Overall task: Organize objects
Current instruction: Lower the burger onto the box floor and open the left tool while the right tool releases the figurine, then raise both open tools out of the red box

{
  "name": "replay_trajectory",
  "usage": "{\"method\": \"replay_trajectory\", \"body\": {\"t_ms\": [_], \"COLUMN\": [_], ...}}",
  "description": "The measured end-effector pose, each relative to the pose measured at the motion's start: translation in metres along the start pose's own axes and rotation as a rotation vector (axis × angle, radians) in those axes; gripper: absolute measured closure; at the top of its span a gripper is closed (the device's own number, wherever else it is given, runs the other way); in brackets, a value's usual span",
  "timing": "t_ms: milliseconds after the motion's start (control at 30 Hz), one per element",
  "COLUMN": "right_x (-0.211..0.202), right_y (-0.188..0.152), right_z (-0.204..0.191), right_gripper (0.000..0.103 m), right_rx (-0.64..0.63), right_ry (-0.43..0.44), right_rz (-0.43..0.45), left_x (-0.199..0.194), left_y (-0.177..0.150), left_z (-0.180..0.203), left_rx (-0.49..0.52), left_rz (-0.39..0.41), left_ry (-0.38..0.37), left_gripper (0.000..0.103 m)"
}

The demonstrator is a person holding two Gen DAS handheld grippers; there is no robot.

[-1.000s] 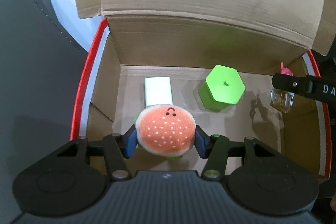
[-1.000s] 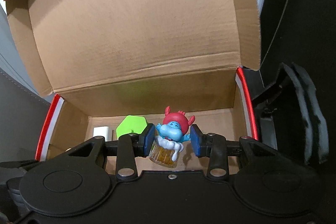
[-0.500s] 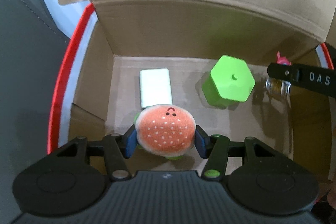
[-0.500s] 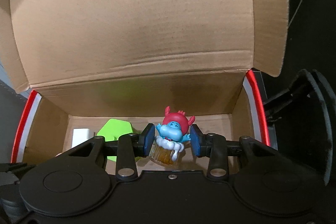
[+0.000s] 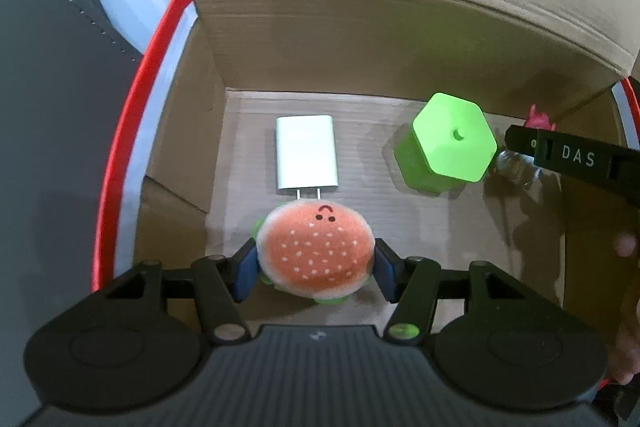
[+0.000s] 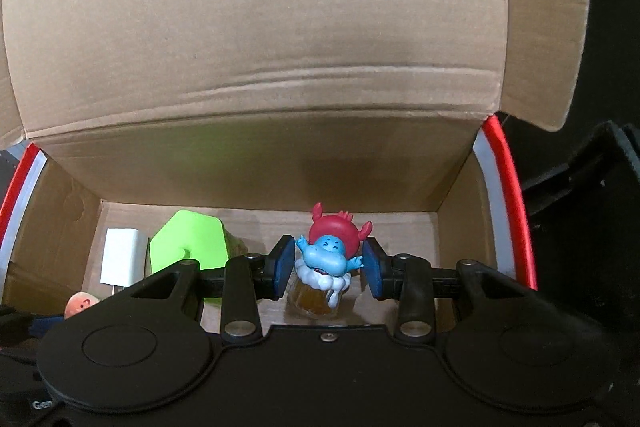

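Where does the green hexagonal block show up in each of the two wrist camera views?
Left wrist view: the green hexagonal block stands right of center on the box floor, beyond the burger plush held in the left tongs.
Right wrist view: the block sits lower left, partly behind the right tongs.
Shared landmark: the white charger lies just to its left in both.

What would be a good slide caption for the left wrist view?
Left gripper lowers a plush burger into a cardboard box beside a white charger and green hexagonal block.
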State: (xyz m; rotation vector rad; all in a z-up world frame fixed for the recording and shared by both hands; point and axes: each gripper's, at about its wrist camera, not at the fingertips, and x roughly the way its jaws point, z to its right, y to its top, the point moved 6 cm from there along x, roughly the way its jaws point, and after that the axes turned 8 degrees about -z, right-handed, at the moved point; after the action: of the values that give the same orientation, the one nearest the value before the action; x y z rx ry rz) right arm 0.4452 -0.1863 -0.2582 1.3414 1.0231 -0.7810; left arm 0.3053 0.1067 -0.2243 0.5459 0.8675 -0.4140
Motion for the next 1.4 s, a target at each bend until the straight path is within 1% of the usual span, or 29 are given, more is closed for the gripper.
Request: {"method": "replay_trajectory", "body": {"t_ms": [133,200,267,300,433,500,567,633,667,767,800,933,1200,1233,1300,1333,1367,1400], "right_x": [-0.002,-0.006,-0.015,-0.020,-0.039,-0.048,-0.058,-0.067,-0.071,-0.083,-0.087,-0.099,-0.127,-0.123,-0.124,-0.127,-0.119,-0.121], "right_y": [-0.001,0.003,0.003,0.003,0.003,0.003,0.003,0.002,0.001,0.000,0.000,0.000,-0.002,0.005,0.006,0.006,0.000,0.000], "right_z": [0.002,0.006,0.006,0.007,0.007,0.007,0.007,0.009,0.009,0.010,0.011,0.008,0.015,0.015,0.017,0.018,0.006,0.007], "right_gripper": [0.064,0.058,0.054,0.051,0.044,0.037,0.033,0.032,0.031,0.023,0.021,0.018,0.005,0.004,0.000,0.000,0.000,0.000], "right_rx": [0.003,0.007,0.017,0.024,0.037,0.038,0.038,0.041,0.044,0.034,0.030,0.032,0.039,0.037,0.039,0.042,0.044,0.047], "right_ry": [0.001,0.013,0.032,0.047,0.091,0.099,0.108,0.122,0.130,0.144,0.139,0.167,0.187,0.189,0.191,0.196,0.199,0.201], "right_rz": [-0.001,0.003,0.011,0.016,0.037,0.052,0.073,0.084,0.088,0.108,0.115,0.129,0.160,0.163,0.165,0.165,0.167,0.169], "left_x": [-0.005,-0.007,-0.011,-0.013,-0.024,-0.031,-0.033,-0.040,-0.043,-0.053,-0.053,-0.063,-0.090,-0.093,-0.100,-0.104,-0.107,-0.111], "left_y": [-0.001,-0.001,0.000,0.000,-0.003,-0.002,-0.001,-0.003,-0.004,-0.009,-0.004,-0.008,-0.014,-0.015,-0.016,-0.018,-0.018,-0.019], "left_z": [0.000,-0.001,-0.002,0.002,-0.004,-0.003,0.004,0.004,0.003,0.001,-0.001,-0.007,-0.009,-0.009,-0.009,-0.010,-0.010,-0.011], "left_rx": [0.004,0.000,-0.010,-0.010,0.004,0.005,0.012,0.018,0.019,0.019,0.019,0.004,0.018,0.020,0.022,0.022,0.021,0.019], "left_rz": [-0.010,-0.011,-0.010,-0.004,0.024,0.028,0.035,0.047,0.051,0.059,0.062,0.076,0.126,0.131,0.144,0.150,0.155,0.163], "left_ry": [-0.014,-0.024,-0.036,-0.037,-0.049,-0.054,-0.042,-0.040,-0.044,-0.041,-0.039,-0.028,-0.035,-0.037,-0.037,-0.038,-0.039,-0.040], "left_gripper": [0.043,0.043,0.041,0.040,0.036,0.036,0.032,0.029,0.028,0.027,0.027,0.024,0.021,0.020,0.019,0.019,0.018,0.018]}}
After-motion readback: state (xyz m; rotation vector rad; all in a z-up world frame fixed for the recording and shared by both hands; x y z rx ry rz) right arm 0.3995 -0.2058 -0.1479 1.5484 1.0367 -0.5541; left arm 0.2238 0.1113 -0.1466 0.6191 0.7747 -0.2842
